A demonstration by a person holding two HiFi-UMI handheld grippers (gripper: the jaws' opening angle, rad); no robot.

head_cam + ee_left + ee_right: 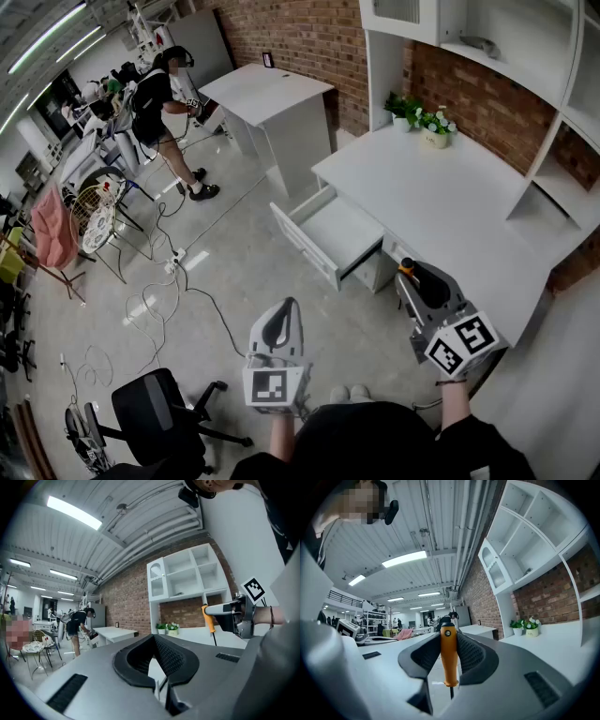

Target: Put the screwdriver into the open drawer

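Observation:
My right gripper (413, 273) is shut on the orange-handled screwdriver (406, 268), held level in front of the white desk (441, 197), to the right of the open drawer (305, 248). In the right gripper view the orange handle (448, 656) stands upright, pinched between the black pads (471, 658), its dark shaft pointing down. The left gripper view shows the same screwdriver (209, 618) in the right gripper (222, 613) off to its right. My left gripper (285, 311) hovers over the floor below the drawer, its jaws together and holding nothing.
Potted plants (422, 120) sit at the desk's back, under white shelving (525, 66). A second white desk (272, 94) and a person (164, 98) are farther back. Cables (159, 300) trail over the floor and an office chair (159, 408) stands at lower left.

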